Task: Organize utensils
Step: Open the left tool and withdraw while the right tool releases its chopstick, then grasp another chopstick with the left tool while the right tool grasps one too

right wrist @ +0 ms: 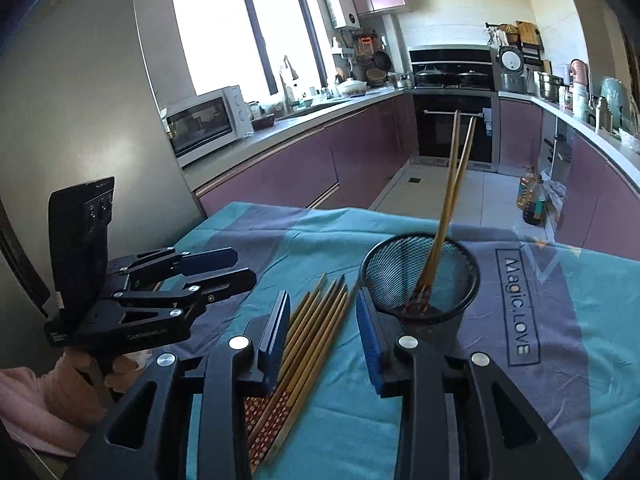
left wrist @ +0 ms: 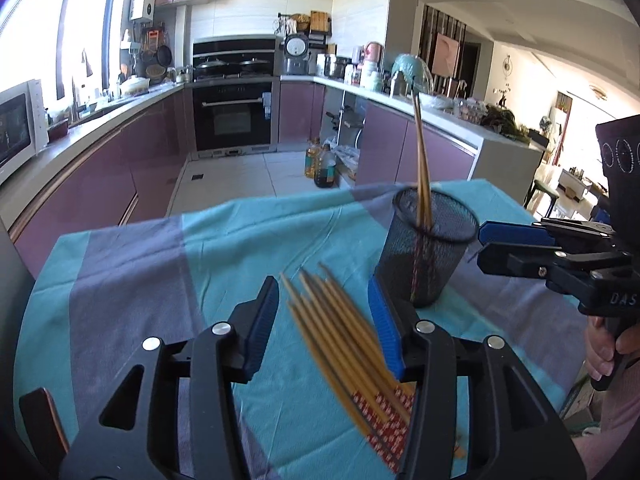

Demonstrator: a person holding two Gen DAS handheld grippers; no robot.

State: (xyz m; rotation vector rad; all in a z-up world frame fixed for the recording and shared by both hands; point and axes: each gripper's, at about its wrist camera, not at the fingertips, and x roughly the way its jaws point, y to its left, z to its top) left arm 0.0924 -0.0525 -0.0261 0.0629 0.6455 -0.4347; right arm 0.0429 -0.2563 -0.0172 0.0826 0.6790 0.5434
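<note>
A kitchen scene: a bench (right wrist: 580, 340) draped in a teal and grey cloth (left wrist: 132, 264) carries a loose bundle of chopsticks (right wrist: 316, 320) lying flat, their patterned ends toward the cameras and their tips fanning slightly away. Just beside the bundle, on its right, stands a black mesh cup (right wrist: 420, 280), upright, with two chopsticks (right wrist: 452, 200) already leaning inside it, tips up. A person holds a set of tongs in each hand. The left tongs (left wrist: 326, 316) hover over the bundle with blue pads spread; the sticks run between the pads, but nothing is pinched. The right tongs (right wrist: 324, 328) also stand spread, one pad on each side of the same bundle, gripping nothing, and their right pad sits just next to the cup's wall. Both sets tilt downward toward the cloth. The cup seems to be kept close so that each stick makes only a short trip from cloth to cup. Judging by this layout, sorting has begun: most sticks lie on the bench, waiting to be lifted and dropped in upright.
</note>
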